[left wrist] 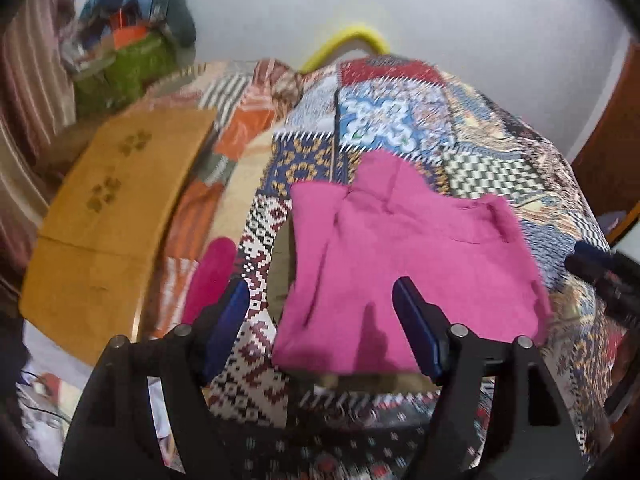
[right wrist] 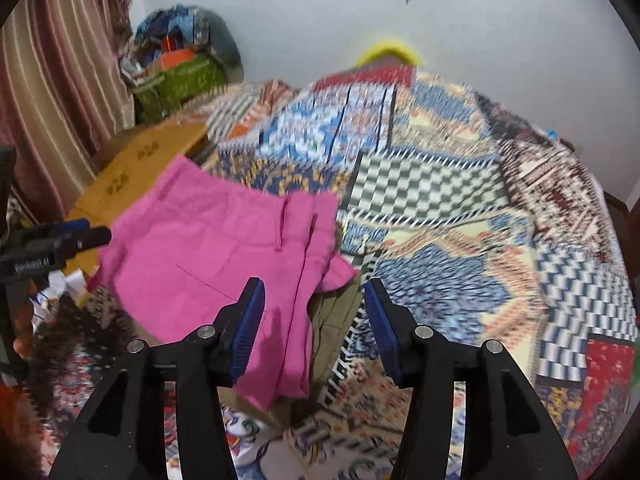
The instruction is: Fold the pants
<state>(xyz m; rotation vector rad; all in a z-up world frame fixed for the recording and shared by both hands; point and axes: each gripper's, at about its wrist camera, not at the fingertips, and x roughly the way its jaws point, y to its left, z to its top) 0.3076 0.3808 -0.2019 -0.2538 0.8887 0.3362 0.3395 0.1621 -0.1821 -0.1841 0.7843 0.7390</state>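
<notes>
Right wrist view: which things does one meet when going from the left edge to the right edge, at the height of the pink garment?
Striped brown curtain → left gripper, black with blue pads → folded pink pants → olive cloth under their edge → colourful patchwork bedspread.

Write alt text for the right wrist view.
Folded pink pants lie on a patchwork quilt, partly covering an olive garment. The open right gripper hovers over their right edge, holding nothing; the left gripper pokes in at far left.
</notes>
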